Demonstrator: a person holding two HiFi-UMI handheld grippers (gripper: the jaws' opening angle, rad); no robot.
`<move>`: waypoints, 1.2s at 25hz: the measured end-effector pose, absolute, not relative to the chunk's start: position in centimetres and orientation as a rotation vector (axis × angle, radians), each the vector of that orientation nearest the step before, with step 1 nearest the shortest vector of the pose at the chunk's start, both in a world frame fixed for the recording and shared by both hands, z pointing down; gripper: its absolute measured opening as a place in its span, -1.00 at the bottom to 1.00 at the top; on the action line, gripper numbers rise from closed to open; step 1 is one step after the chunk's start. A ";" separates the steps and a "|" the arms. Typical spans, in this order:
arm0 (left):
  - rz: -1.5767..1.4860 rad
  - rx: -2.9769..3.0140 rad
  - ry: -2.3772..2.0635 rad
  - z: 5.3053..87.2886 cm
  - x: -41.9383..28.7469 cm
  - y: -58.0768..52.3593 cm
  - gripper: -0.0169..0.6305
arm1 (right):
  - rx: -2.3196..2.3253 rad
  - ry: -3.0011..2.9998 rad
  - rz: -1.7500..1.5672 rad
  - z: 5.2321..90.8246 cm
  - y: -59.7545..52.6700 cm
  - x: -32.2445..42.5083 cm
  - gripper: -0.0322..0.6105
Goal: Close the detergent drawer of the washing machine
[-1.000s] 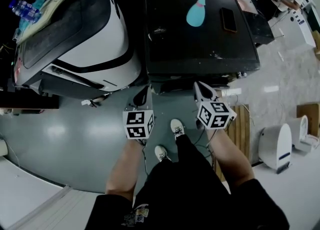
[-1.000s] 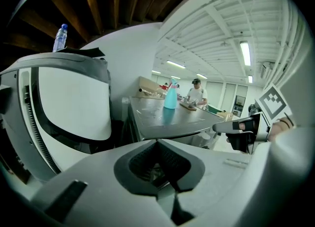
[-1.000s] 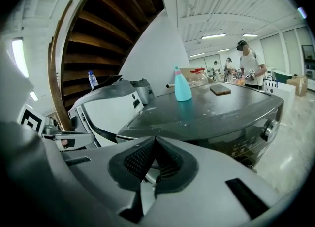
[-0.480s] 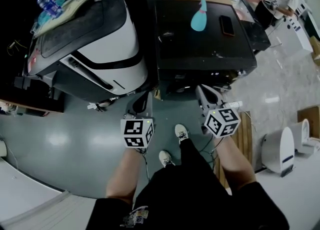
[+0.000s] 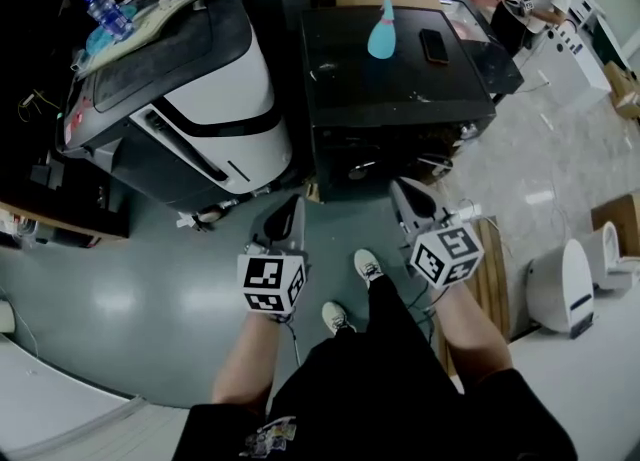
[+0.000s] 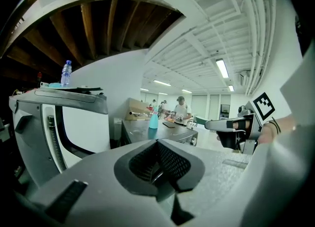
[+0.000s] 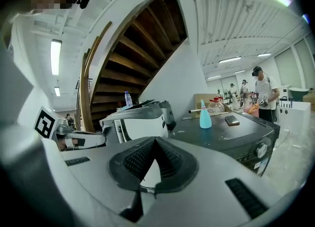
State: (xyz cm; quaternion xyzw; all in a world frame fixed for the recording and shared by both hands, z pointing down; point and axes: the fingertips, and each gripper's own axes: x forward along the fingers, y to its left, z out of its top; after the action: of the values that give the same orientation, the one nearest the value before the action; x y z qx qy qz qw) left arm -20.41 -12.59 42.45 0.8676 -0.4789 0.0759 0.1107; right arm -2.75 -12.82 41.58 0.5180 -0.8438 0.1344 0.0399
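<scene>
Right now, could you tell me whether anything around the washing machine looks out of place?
Nothing looks spilled or damaged. An upright turquoise bottle and a phone lying flat sit loose on top of the washing machine, which is slightly unusual.

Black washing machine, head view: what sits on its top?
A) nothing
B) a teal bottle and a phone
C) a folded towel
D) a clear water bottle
B: a teal bottle stands and a phone lies on the black washing machine; the water bottle is on the white machine at left.
</scene>
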 end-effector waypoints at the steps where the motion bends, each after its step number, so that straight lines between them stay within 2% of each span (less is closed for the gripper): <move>1: 0.224 2.554 -1.399 42.4 -20.2 -12.0 -0.94 | 1.590 -2.586 0.404 41.4 -12.1 -2.7 -0.90; 13: 0.264 2.580 -1.312 42.9 -14.7 -6.2 -0.94 | 1.557 -2.603 0.356 40.5 -6.9 0.7 -0.90; 30: 0.298 2.506 -1.471 42.7 -2.2 4.2 -0.94 | 1.307 -2.760 0.338 40.2 1.9 9.9 -0.90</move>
State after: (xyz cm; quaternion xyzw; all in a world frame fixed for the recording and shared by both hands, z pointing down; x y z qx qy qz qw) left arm -2.23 4.25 42.69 0.8526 -0.5007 0.1013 0.1100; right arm 9.92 1.87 40.15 0.4252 -0.8978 0.1099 0.0343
